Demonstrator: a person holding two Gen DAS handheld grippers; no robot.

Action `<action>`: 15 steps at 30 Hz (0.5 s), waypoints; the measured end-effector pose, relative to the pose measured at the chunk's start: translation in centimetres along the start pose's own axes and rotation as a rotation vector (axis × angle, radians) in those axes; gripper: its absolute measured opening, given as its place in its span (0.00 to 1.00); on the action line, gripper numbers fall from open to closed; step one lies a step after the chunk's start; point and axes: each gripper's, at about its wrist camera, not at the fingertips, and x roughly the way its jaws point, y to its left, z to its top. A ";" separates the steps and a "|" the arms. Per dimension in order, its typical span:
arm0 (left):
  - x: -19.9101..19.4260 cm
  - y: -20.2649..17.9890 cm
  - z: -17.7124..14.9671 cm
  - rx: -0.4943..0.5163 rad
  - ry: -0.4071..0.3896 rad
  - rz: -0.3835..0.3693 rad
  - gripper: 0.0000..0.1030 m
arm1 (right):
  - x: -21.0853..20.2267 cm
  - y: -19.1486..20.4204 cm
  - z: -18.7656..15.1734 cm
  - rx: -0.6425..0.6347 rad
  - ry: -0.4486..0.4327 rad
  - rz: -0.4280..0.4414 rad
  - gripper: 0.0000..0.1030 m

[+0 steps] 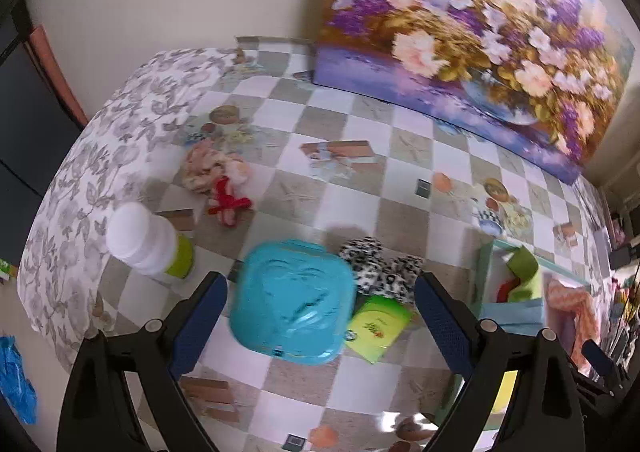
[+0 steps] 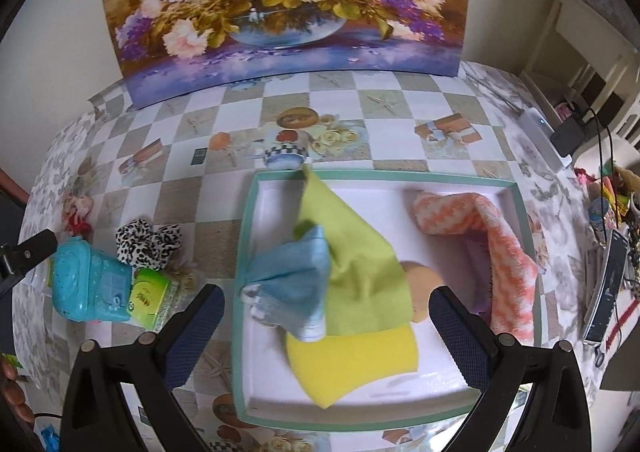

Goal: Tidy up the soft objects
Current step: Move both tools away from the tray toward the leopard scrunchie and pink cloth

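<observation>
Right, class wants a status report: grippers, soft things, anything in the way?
Both grippers open, empty. Left gripper over turquoise box. Cloths in tray; leopard scrunchie outside, box partly blocking.

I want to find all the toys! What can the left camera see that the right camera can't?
Only the left wrist view shows the white bottle and a clear look at the red-bowed soft toy. Only the right wrist view shows the orange towel, yellow cloth and blue cloth in the tray. Both show the turquoise box, spotted scrunchies, green cloth and flower painting.
</observation>
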 end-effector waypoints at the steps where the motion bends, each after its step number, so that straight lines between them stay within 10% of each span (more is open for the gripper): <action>1: -0.1 0.5 0.1 -0.008 -0.001 -0.001 0.92 | 0.0 0.2 0.0 -0.003 0.000 0.000 1.00; 15: -0.4 7.7 0.7 -0.122 -0.003 -0.004 0.92 | 0.5 4.9 -0.2 -0.050 0.012 0.030 1.00</action>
